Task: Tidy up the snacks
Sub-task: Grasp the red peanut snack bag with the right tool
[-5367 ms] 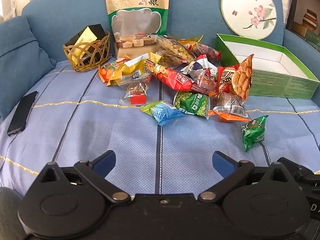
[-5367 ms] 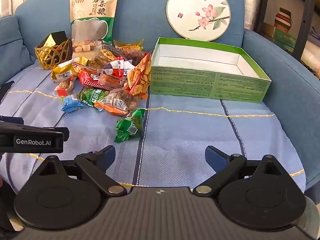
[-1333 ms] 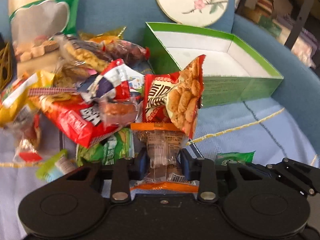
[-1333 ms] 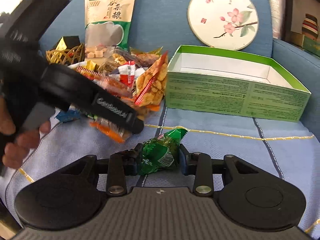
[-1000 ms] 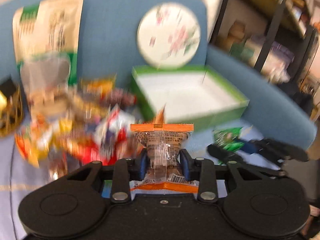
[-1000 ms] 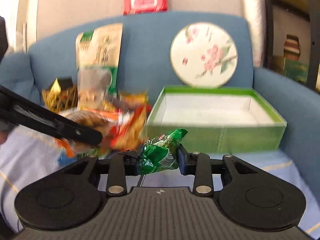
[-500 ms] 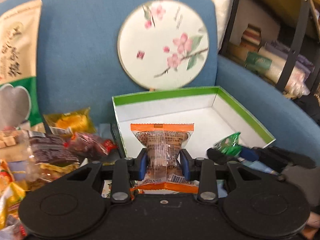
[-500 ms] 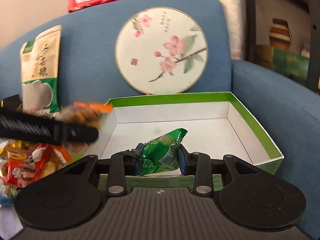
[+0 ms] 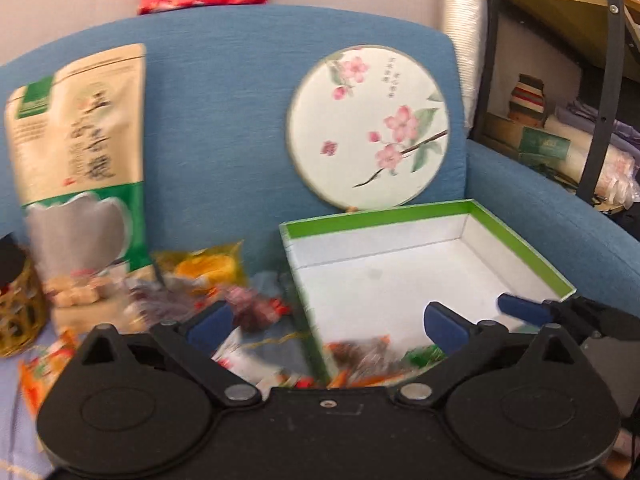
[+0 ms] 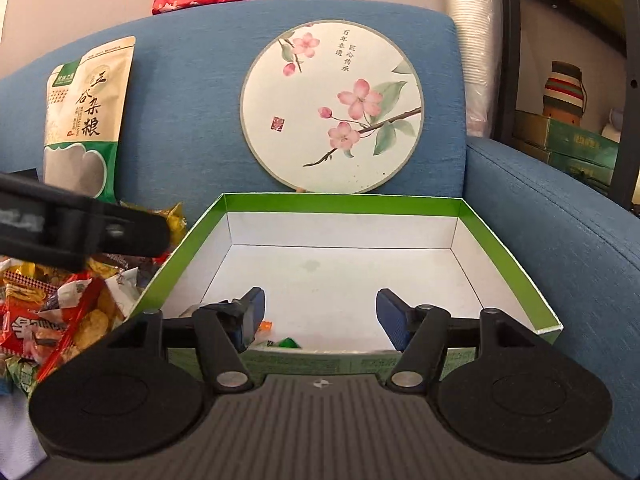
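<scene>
Both grippers, left (image 9: pixel 326 326) and right (image 10: pixel 320 318), have just been opened over the box (image 10: pixel 516 270); two snacks (image 9: pixel 360 354) lie released inside, nothing grasped.

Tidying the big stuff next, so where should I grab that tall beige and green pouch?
I'd pinch the flat upper edge of the pouch, coming down from above. It stands upright against the sofa back, its top looks thin and empty, and the snack pile crowds its base.
</scene>
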Demonstrator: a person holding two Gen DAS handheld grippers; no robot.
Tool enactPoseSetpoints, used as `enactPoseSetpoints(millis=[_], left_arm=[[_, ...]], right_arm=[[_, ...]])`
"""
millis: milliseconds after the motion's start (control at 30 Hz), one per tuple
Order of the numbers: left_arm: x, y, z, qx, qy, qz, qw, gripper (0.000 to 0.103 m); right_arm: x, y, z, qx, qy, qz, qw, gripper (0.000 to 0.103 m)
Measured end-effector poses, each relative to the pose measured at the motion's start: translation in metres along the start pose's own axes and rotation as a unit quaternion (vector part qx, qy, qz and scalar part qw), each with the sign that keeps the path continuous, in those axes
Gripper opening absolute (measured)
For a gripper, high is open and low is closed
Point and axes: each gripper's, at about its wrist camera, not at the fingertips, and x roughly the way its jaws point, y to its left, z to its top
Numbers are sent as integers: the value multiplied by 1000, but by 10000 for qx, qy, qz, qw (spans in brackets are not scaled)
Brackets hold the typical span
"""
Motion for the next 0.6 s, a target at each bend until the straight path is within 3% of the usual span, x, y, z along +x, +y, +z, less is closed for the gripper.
enactPoseSetpoints(millis=[333,467,600], left_arm=[[-65,55,-54,-346,277,560,9974,103],[-83,77,-77,-382,375,901,9945,103],[-88,96,-96,-624,702,960,9909,103]], right_arm=[[-32,29,-8,62,-19,284,9996,103],[-43,46,-11,-16,-50,854,9963,103],[-34,69,-23,-153,314,1534,9875,103]])
